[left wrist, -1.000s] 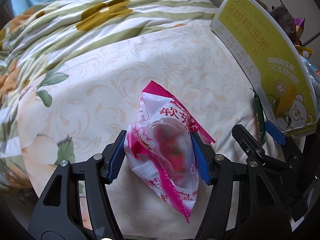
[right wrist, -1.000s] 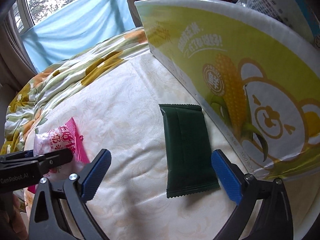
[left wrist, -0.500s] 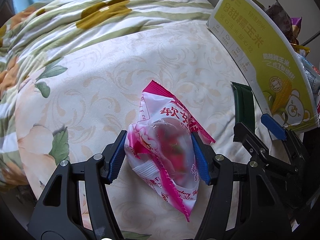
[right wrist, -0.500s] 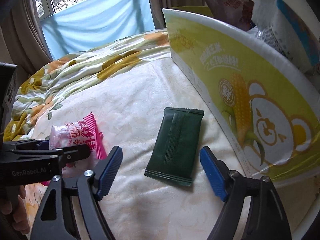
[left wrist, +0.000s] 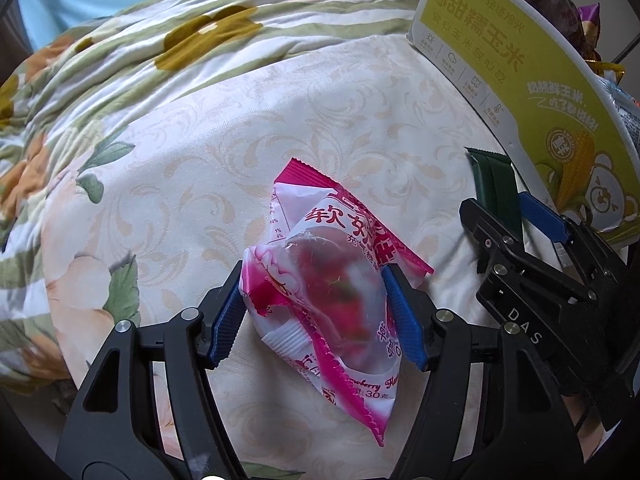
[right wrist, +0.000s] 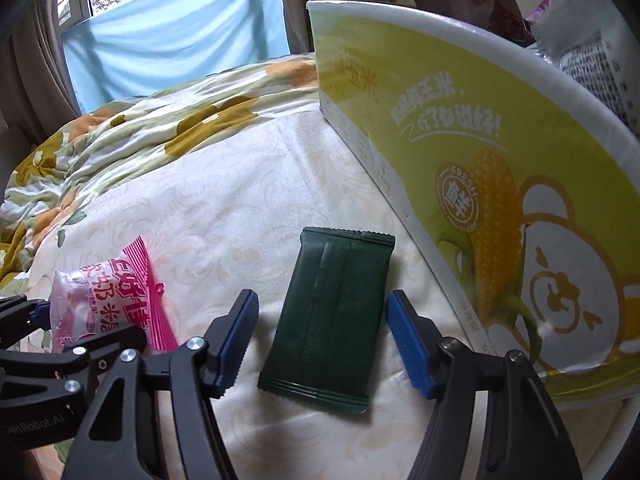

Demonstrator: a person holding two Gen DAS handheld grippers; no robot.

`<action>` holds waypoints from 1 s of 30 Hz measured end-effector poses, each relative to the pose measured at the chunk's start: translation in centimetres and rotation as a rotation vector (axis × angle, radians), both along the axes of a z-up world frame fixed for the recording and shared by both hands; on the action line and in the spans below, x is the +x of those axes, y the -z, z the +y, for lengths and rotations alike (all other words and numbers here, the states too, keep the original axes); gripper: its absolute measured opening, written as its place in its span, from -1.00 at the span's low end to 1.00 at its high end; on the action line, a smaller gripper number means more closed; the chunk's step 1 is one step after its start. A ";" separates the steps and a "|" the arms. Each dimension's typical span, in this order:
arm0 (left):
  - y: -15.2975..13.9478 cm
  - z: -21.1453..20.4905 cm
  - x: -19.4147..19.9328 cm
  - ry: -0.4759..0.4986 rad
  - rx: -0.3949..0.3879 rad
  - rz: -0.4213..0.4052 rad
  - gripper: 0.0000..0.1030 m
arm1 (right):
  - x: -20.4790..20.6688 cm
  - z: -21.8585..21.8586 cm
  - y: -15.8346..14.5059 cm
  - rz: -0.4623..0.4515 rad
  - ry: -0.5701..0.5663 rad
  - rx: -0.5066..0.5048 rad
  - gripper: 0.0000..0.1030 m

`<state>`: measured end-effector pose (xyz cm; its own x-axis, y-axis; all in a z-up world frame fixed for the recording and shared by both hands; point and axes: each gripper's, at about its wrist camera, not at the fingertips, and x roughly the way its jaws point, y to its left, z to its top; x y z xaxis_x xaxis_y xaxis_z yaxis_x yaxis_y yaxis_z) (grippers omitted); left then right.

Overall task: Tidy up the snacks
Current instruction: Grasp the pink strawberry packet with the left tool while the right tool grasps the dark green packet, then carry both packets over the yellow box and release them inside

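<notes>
the left gripper [left wrist: 314,314] is easing its jaws around the pink strawberry snack pack [left wrist: 328,280]; the right gripper [right wrist: 324,342] is closing on the dark green wrapper [right wrist: 334,316] lying near the corn box [right wrist: 460,152]. next: lift both into it.

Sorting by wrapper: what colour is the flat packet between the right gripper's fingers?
Dark green packet, plain; clearest in the right wrist view.

Glossy pink wrapper [left wrist: 320,280]; matt green packet [right wrist: 332,320].
</notes>
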<state>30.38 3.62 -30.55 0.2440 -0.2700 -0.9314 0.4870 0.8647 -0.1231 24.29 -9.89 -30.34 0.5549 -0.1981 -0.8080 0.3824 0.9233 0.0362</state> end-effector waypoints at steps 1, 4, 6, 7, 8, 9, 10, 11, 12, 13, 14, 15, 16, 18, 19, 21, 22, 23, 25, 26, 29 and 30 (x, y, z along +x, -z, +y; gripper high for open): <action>0.0 0.1 -0.1 -0.001 -0.001 -0.004 0.21 | 0.0 0.0 0.0 0.000 -0.001 -0.006 0.08; 0.0 0.2 -0.3 -0.004 -0.007 -0.016 0.18 | 0.0 0.0 0.0 0.001 -0.006 -0.025 -0.06; -0.1 0.3 -0.4 -0.005 -0.014 -0.016 0.14 | -0.1 0.1 -0.1 -0.002 -0.014 -0.029 -0.18; -0.1 0.3 -0.4 -0.006 -0.018 -0.016 0.11 | -0.1 0.1 -0.1 -0.002 -0.017 -0.030 -0.20; -0.1 0.4 -0.5 -0.008 -0.021 -0.016 0.05 | 0.0 0.0 -0.1 -0.002 -0.019 -0.032 -0.20; -0.2 0.5 -0.5 -0.012 -0.026 -0.016 0.03 | -0.1 0.0 -0.1 -0.004 -0.020 -0.031 -0.21; -0.2 0.6 -0.6 -0.017 -0.034 -0.013 0.01 | -0.2 0.0 -0.1 -0.007 -0.021 -0.028 -0.21; -0.3 0.8 -0.5 -0.026 -0.042 -0.009 -0.02 | -0.2 -0.1 -0.2 -0.011 -0.023 -0.022 -0.21; -0.4 1.0 -0.5 -0.034 -0.051 -0.004 -0.03 | -0.3 -0.1 -0.3 -0.015 -0.025 -0.016 -0.21; -0.5 1.1 -0.5 -0.040 -0.057 0.000 -0.04 | -0.4 -0.1 -0.5 -0.020 -0.029 -0.013 -0.21; -0.7 1.4 -0.5 -0.046 -0.060 0.000 -0.05 | -0.6 -0.1 -0.7 -0.026 -0.034 -0.012 -0.21; -0.9 1.5 -0.5 -0.051 -0.061 -0.004 -0.05 | -0.7 -0.1 -1.0 -0.032 -0.039 -0.007 -0.21; -1.3 1.8 -0.5 -0.057 -0.067 -0.009 -0.05 | -0.8 -0.1 -1.4 -0.040 -0.044 0.000 -0.21; -2.2 2.3 -0.5 -0.073 -0.082 -0.018 -0.05 | -1.0 0.1 -2.4 -0.059 -0.059 0.007 -0.21; -2.8 2.6 -0.6 -0.079 -0.090 -0.023 -0.05 | -1.1 0.2 -3.0 -0.067 -0.069 0.010 -0.21; -4.4 3.0 -0.8 -0.090 -0.103 -0.045 -0.05 | -1.4 0.6 -4.4 -0.087 -0.096 0.020 -0.21; -5.3 3.2 -0.9 -0.094 -0.110 -0.060 -0.05 | -1.5 0.8 -5.2 -0.098 -0.114 0.026 -0.21; -6.3 3.3 -1.1 -0.097 -0.118 -0.076 -0.05 | -1.7 1.0 -6.1 -0.113 -0.135 0.030 -0.21; -8.4 3.5 -1.5 -0.107 -0.132 -0.113 -0.05 | -2.2 1.7 -8.1 -0.143 -0.176 0.026 -0.21; -9.5 3.6 -1.6 -0.112 -0.139 -0.128 -0.05 | -2.5 1.9 -9.2 -0.158 -0.195 0.025 -0.21; -12.8 3.2 -2.3 -0.135 -0.148 -0.173 -0.05 | -3.5 1.7 -12.5 -0.201 -0.240 0.044 -0.21; -13.9 3.1 -2.5 -0.139 -0.154 -0.187 -0.05 | -3.9 1.2 -13.6 -0.218 -0.249 0.063 -0.21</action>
